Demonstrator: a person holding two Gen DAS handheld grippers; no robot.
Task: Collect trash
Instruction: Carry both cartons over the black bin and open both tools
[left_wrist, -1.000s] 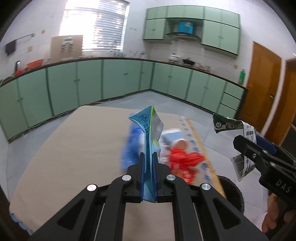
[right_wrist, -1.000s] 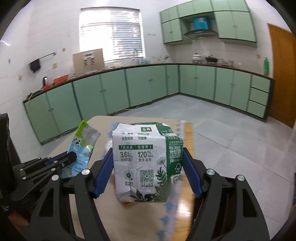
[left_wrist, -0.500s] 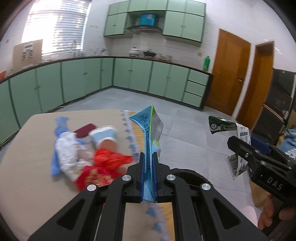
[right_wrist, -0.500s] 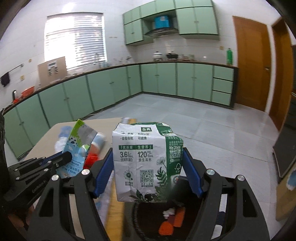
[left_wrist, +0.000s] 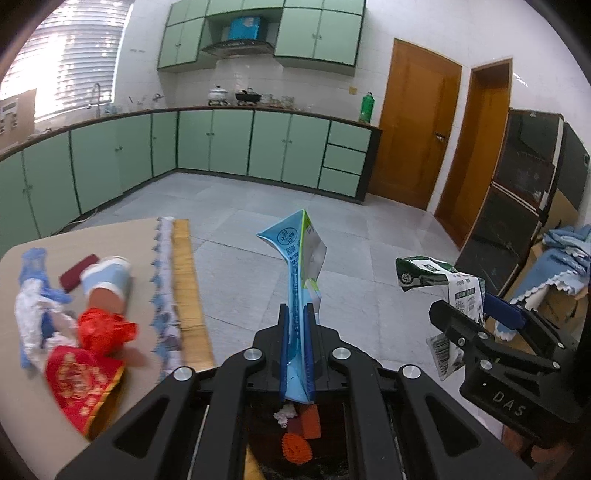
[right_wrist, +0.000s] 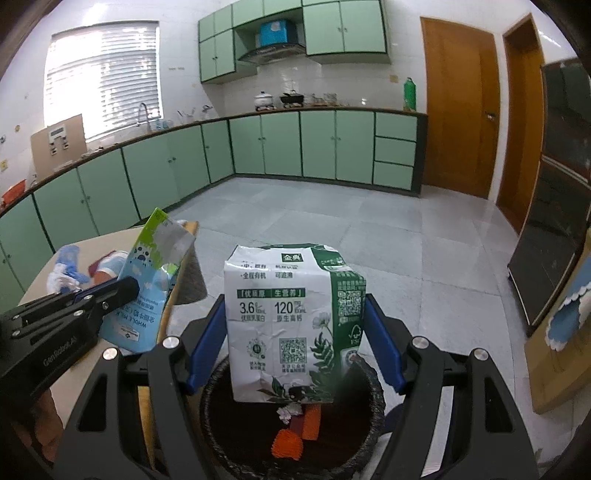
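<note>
My left gripper (left_wrist: 297, 332) is shut on a flattened blue milk carton (left_wrist: 297, 266), held upright over the black trash bin (left_wrist: 317, 435). That carton also shows in the right wrist view (right_wrist: 147, 280). My right gripper (right_wrist: 295, 332) is shut on a white-and-green milk carton (right_wrist: 291, 325), held above the bin (right_wrist: 373, 391), which holds orange and white scraps. The right gripper with its carton (left_wrist: 443, 284) shows at the right of the left wrist view. More trash lies on the table (left_wrist: 110, 240): red wrappers (left_wrist: 96, 343), a blue-and-white cup (left_wrist: 107, 284), a crumpled white-and-blue bag (left_wrist: 33, 314).
The table edge with a blue-fringed cloth (left_wrist: 162, 295) runs just left of the bin. Green kitchen cabinets (left_wrist: 229, 144) line the far walls. Wooden doors (left_wrist: 417, 129) and a dark cabinet (left_wrist: 524, 192) stand to the right, with boxes under blue cloth (left_wrist: 557, 273).
Both grippers have swung right with their cartons, from over the table to above the trash bin. The table trash now lies to the left.
</note>
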